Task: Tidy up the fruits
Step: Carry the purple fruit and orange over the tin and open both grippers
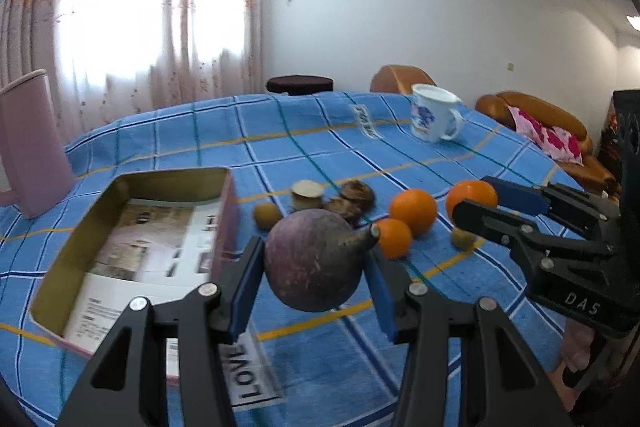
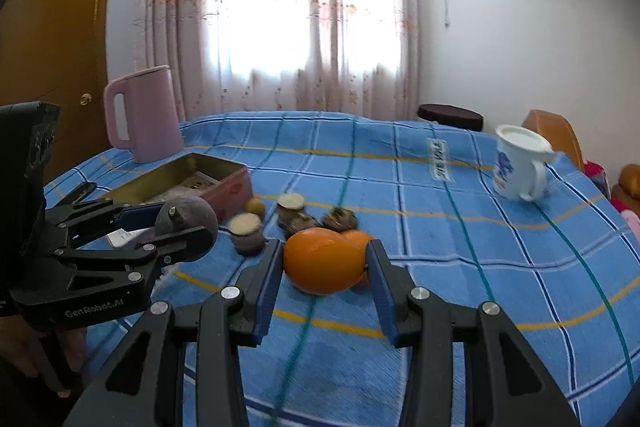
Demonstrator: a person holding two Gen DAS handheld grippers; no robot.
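Observation:
My left gripper (image 1: 314, 267) is shut on a round purple fruit (image 1: 312, 261), held just above the blue checked cloth, right of an open tin box (image 1: 120, 211). My right gripper (image 2: 325, 267) is shut on an orange (image 2: 320, 261), also lifted. Each view shows the other tool: the right gripper (image 1: 476, 199) with its orange (image 1: 474, 193), and the left gripper (image 2: 188, 227) with the purple fruit (image 2: 188, 217) near the tin (image 2: 224, 183). Two oranges (image 1: 414, 211) (image 1: 394, 237) lie on the cloth. One orange (image 2: 358, 238) shows behind the held one.
Cut fruit halves (image 2: 246, 233) (image 2: 291, 205), brown husks (image 2: 340, 219) and small yellow-brown fruits (image 1: 267, 215) (image 1: 463, 238) lie mid-table. A pink kettle (image 2: 142, 115) stands behind the tin. A white mug (image 2: 518, 163) sits at the far right. Papers line the tin.

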